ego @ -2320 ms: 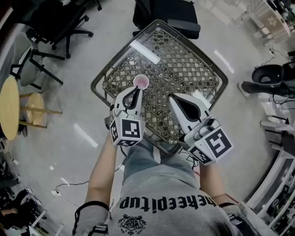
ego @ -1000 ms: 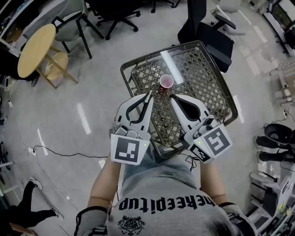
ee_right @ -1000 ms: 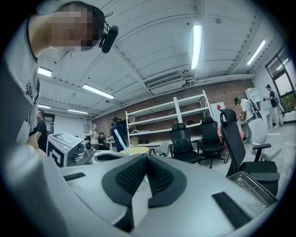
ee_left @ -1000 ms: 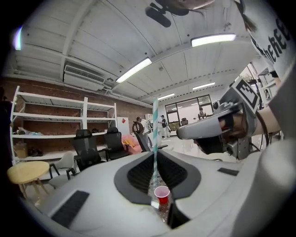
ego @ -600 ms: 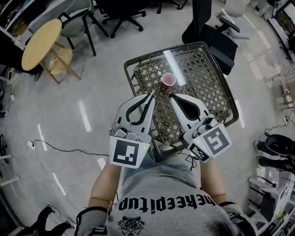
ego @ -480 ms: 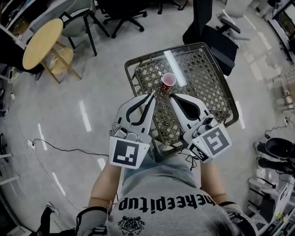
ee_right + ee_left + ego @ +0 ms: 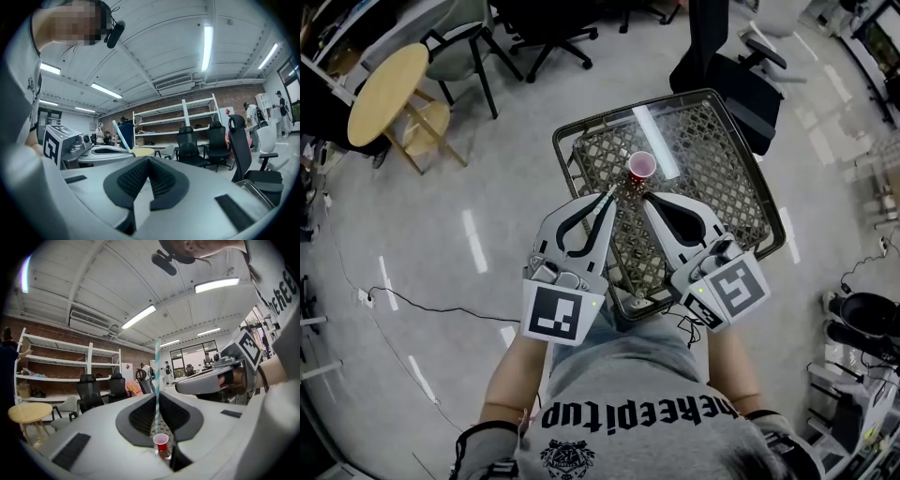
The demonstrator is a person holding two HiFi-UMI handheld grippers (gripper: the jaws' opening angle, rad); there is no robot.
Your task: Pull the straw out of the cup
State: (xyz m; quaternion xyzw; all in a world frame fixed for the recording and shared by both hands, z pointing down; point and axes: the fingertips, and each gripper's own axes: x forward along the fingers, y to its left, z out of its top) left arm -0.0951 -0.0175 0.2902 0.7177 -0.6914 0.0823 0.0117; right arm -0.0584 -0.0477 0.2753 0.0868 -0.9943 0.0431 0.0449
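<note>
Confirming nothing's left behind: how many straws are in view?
1: the teal-striped straw, clamped in the left hand-held gripper, away from the red cup on the wire table. None seen elsewhere.

Shiny grey floor (image 7: 487, 178), round wooden table (image 7: 386, 82), black office chairs (image 7: 727, 70), white shelves (image 7: 61, 357).

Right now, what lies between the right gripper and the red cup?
Only bare wire mesh of the table, seen in the head view between the right gripper and the red cup.
</note>
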